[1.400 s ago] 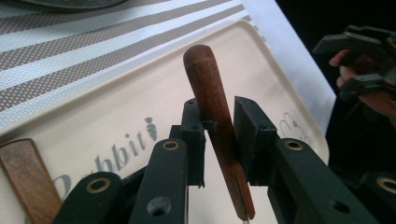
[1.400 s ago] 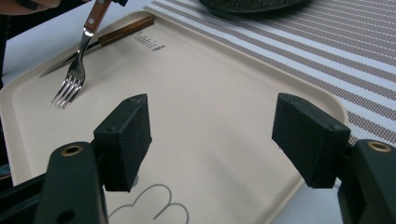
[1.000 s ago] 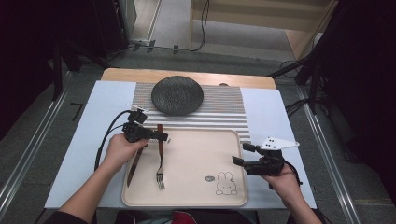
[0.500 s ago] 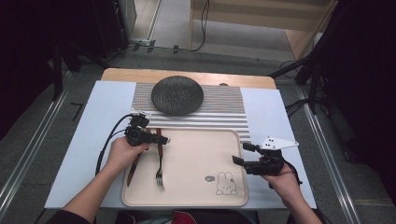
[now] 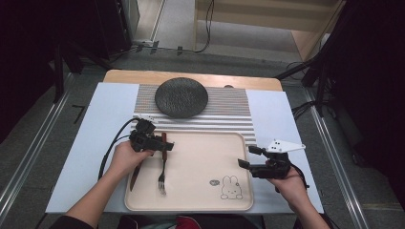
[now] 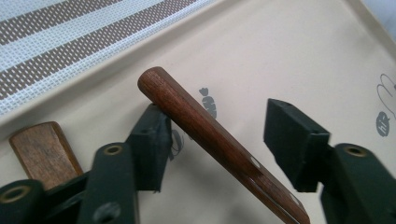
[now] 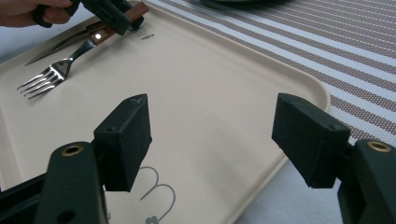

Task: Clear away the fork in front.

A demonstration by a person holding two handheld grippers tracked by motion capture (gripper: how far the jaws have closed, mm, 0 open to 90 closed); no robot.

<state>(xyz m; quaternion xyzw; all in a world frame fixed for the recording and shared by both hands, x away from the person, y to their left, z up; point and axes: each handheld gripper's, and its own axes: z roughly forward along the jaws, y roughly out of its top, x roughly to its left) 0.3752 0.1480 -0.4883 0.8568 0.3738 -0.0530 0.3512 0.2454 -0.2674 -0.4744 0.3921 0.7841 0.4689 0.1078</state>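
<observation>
Wooden-handled steel fork, left of frame centre on the beige plastic tray, is being straddled by the left gripper, jaws released. Right gripper is being held spread, lower right.

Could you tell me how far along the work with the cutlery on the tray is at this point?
Early. The fork and knife lie on the beige tray, and the dark plate on the striped mat is bare. The left hand-held gripper has its jaws open around the fork's wooden handle, not yet closed. The right hand-held gripper is open over the tray's right part. Gripping and moving remain, probably.
</observation>
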